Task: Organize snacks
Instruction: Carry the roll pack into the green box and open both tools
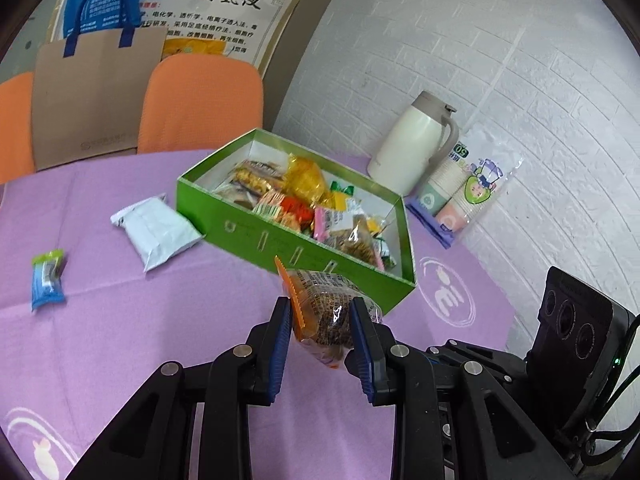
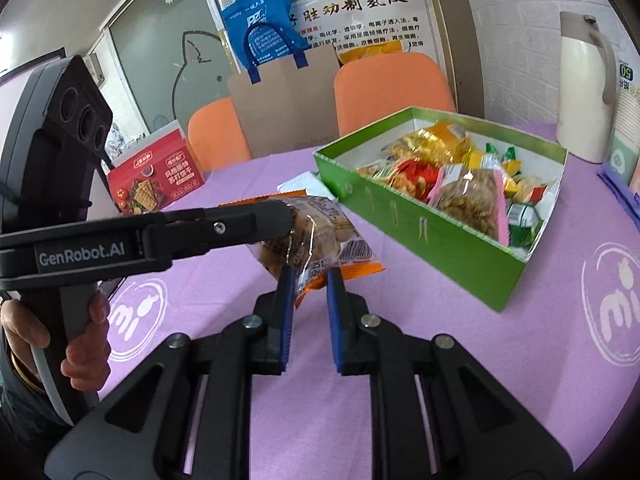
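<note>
Left wrist shows your left gripper [image 1: 322, 322] pinching the packet [image 1: 324, 312] mid-air, box [image 1: 296, 248] just ahead; right gripper [image 2: 310, 280] nips its corner. Pull apart and it tears or slips.

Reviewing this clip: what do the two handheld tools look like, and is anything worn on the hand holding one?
Both are matte black linkage frames with silver pivot pins and ribbed blue pads. The left tool bears white "GenRobot.AI" lettering on its side and a black module with three round lenses. The right tool looks the same, with black cables and a small green light behind it. The left hand has a gold-coloured bangle at its wrist.
</note>
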A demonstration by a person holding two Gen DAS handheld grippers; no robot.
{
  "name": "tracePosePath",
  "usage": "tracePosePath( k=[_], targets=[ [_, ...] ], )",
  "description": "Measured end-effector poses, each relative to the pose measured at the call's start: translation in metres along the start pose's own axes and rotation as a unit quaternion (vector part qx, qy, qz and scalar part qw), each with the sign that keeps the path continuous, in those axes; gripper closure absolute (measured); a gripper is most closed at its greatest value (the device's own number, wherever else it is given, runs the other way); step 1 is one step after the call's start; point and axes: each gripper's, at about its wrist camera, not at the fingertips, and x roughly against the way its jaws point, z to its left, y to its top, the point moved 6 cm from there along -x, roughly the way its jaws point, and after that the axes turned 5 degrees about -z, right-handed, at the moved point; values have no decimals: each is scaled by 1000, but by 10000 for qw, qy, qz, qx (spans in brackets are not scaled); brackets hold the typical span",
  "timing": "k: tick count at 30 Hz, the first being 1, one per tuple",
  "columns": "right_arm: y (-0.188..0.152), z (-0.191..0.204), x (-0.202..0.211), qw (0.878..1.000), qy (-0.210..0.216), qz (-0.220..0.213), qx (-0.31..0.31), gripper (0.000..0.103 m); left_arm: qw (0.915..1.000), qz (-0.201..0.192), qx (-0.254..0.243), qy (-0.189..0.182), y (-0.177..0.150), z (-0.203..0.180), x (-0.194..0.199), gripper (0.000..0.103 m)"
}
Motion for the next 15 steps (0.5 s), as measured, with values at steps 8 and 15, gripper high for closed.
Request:
tracePosePath(
  k=[8, 15],
  targets=[
    [56, -51, 12, 9970, -526, -574, 21, 85, 9982, -237, -446, -327, 60, -49, -44, 74],
    [73, -102, 3, 9895, -1156, -861, 107, 80, 9967, -306, -553, -509, 83, -66, -96, 73]
  ],
)
